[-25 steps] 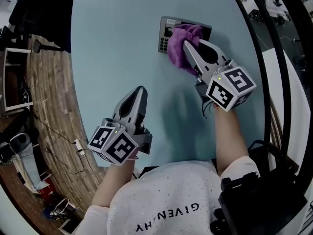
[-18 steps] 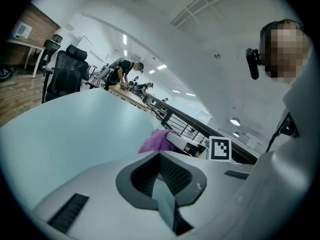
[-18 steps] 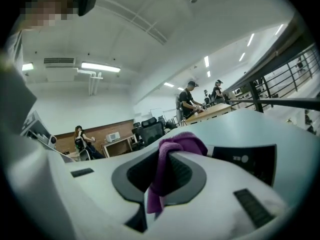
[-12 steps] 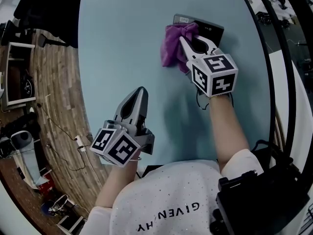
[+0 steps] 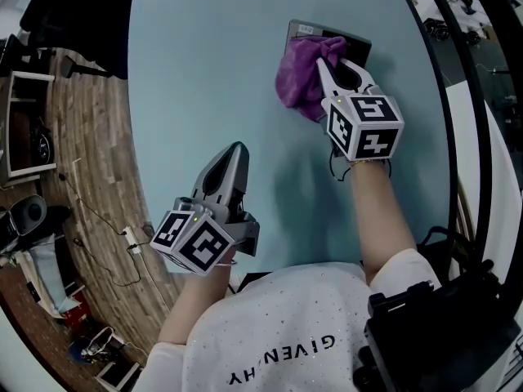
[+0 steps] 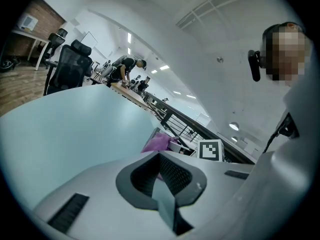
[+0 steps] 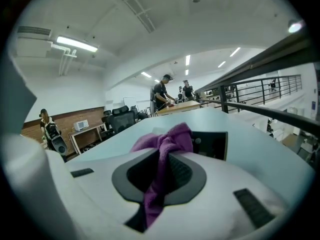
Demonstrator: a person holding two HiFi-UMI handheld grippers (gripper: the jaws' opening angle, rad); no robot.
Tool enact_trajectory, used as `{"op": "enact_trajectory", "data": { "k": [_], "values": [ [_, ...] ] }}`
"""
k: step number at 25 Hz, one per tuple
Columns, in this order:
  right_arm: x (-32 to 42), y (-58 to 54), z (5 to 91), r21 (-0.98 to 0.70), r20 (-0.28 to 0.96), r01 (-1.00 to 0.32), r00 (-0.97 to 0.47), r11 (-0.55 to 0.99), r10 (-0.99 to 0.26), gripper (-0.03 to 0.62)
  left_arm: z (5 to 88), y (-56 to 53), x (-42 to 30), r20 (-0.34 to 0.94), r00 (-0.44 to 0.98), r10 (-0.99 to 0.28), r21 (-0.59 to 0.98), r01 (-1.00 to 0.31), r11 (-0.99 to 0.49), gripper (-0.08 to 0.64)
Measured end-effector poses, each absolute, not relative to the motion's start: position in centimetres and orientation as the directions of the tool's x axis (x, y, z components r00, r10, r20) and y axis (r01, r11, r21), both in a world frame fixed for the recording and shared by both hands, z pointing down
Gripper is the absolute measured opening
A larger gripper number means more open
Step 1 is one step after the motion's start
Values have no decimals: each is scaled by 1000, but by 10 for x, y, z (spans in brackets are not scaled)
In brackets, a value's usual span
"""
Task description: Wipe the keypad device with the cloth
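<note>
The right gripper (image 5: 322, 62) reaches toward the upper right of centre, its forearm (image 5: 377, 219) stretched out and its jaws clamped on a purple cloth (image 5: 298, 76). The left gripper (image 5: 237, 148) sits lower, left of centre — jaws pressed together, nothing between them, tips pointing up the frame.

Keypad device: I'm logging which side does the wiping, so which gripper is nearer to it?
Right. The right gripper holds the purple cloth on the keypad device at the table's far side; the left gripper is apart from it, back near the person.
</note>
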State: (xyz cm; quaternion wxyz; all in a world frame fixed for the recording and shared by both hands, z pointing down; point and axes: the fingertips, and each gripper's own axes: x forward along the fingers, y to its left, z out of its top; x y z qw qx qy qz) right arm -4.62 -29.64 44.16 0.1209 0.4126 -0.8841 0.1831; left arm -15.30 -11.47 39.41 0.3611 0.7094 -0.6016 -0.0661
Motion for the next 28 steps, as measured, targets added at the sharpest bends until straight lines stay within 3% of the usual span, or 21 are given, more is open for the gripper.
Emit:
{"op": "enact_trajectory", "data": {
  "k": [28],
  "values": [
    [44,-297,453,-191,416,-872,-488,451,-768,26,383,-144,-110,298,385,-874,619,-775,-130,5]
  ]
}}
